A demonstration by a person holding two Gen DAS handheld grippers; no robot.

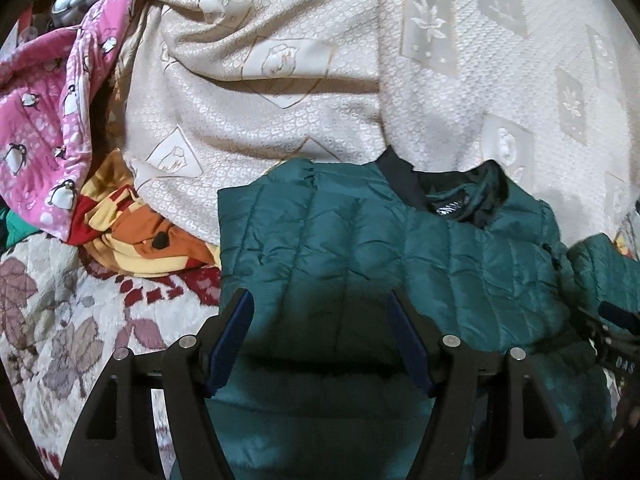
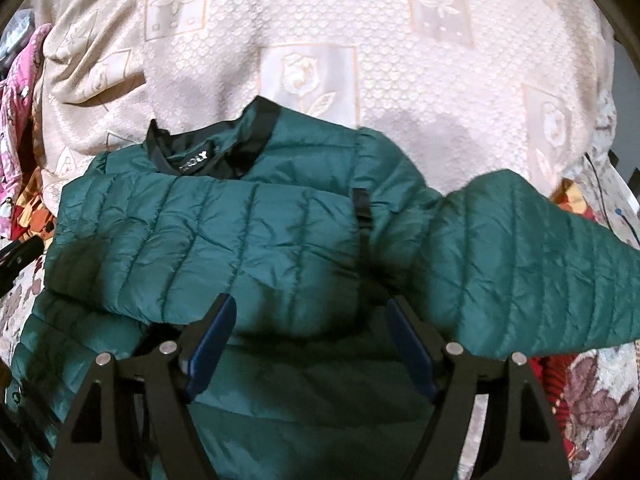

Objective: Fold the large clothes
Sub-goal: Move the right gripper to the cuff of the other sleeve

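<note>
A dark green quilted puffer jacket (image 1: 360, 248) with a black collar (image 1: 452, 196) lies on a bed, its left sleeve folded across the chest. My left gripper (image 1: 320, 300) hovers over the jacket's left half, jaws open and empty. In the right wrist view the jacket (image 2: 224, 232) fills the middle, collar (image 2: 208, 152) at the top, and its other sleeve (image 2: 532, 264) stretches out to the right. My right gripper (image 2: 310, 304) is over the jacket's lower middle, open and empty. The edge of the left gripper (image 2: 16, 256) shows at the far left.
A cream floral bedspread (image 1: 400, 80) covers the bed beyond the jacket. A pink penguin-print garment (image 1: 48, 120) and an orange and red cloth (image 1: 132, 236) lie heaped at the left. A leaf-patterned blanket (image 1: 60, 320) lies under the jacket's near side.
</note>
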